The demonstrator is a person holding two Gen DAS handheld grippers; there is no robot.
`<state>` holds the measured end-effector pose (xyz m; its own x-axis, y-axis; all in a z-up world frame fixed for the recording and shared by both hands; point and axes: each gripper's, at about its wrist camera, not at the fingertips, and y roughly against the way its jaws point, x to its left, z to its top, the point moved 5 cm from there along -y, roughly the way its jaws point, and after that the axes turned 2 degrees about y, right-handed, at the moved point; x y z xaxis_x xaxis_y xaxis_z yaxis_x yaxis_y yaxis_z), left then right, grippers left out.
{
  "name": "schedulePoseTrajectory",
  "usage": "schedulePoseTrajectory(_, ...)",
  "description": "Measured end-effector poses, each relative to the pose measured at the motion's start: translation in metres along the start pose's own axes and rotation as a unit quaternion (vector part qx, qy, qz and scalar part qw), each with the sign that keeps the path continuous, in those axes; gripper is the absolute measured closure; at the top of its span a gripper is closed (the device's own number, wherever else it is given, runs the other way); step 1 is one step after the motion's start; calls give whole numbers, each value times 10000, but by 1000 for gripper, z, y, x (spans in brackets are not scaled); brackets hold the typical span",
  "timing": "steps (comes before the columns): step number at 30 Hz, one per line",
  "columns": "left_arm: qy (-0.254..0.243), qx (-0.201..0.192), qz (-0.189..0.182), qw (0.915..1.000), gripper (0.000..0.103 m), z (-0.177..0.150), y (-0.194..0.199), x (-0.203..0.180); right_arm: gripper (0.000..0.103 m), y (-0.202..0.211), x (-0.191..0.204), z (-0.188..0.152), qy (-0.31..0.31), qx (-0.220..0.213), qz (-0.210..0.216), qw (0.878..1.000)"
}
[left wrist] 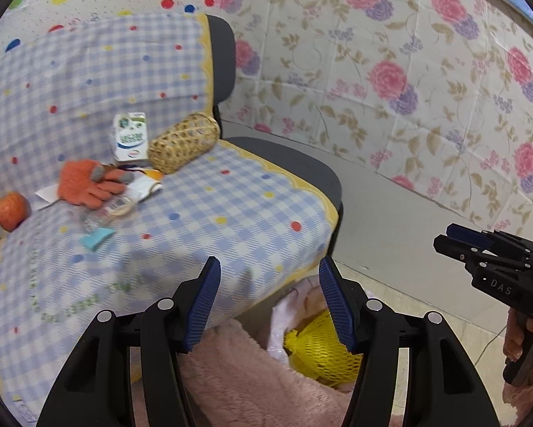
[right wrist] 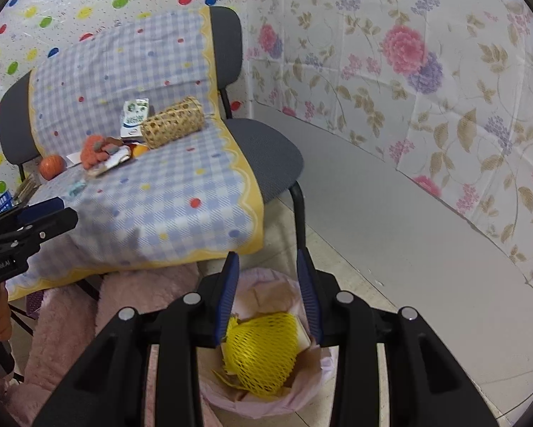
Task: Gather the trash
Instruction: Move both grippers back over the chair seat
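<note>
Yellow foam net already lies in the pink-lined bin below the chair. Left gripper and right gripper hang spread, empty. Milk carton and wrappers remain on the chair seat.

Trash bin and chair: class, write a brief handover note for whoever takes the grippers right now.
Left gripper: open, empty, above the chair's front edge.
Right gripper: open, empty, over the trash bin.
Done: yellow foam net lies in the bin.
Left: on the checked cloth, the milk carton, wrappers and blue scrap. Orange glove, wicker tube and fruit are probably not trash.
</note>
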<state>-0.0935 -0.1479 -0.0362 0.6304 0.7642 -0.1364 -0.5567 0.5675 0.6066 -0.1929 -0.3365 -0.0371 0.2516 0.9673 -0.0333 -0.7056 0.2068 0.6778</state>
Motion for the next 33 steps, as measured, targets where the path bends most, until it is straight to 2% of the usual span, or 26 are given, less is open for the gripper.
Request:
schedulePoseTrajectory(7, 149, -110, 724, 9972, 43, 6, 21, 46, 68, -16, 44, 28, 242, -101, 505, 9984)
schedulePoseTrajectory(9, 260, -128, 960, 9950, 37, 8, 25, 63, 66, -24, 59, 36, 342, -105, 661, 9972)
schedulePoseTrajectory(13, 391, -202, 1388, 9893, 37, 11, 31, 98, 61, -44, 89, 49, 632, -106, 894, 9939)
schedulePoseTrajectory(18, 479, -167, 1589, 9860, 37, 19, 30, 125, 61, -70, 106, 65, 809, -17, 954, 9921)
schedulePoseTrajectory(23, 620, -310, 1738, 9823, 37, 28, 48, 140, 60, -63, 110, 92, 662, -344, 1148, 9906)
schedulePoseTrajectory(29, 857, -358, 2023, 9749, 37, 25, 59, 151, 60, -70, 124, 91, 885, -93, 1401, 9861)
schedulePoseTrajectory(33, 1076, -381, 2018, 9728, 37, 16, 60, 152, 60, -64, 131, 88, 1259, -50, 1324, 9831)
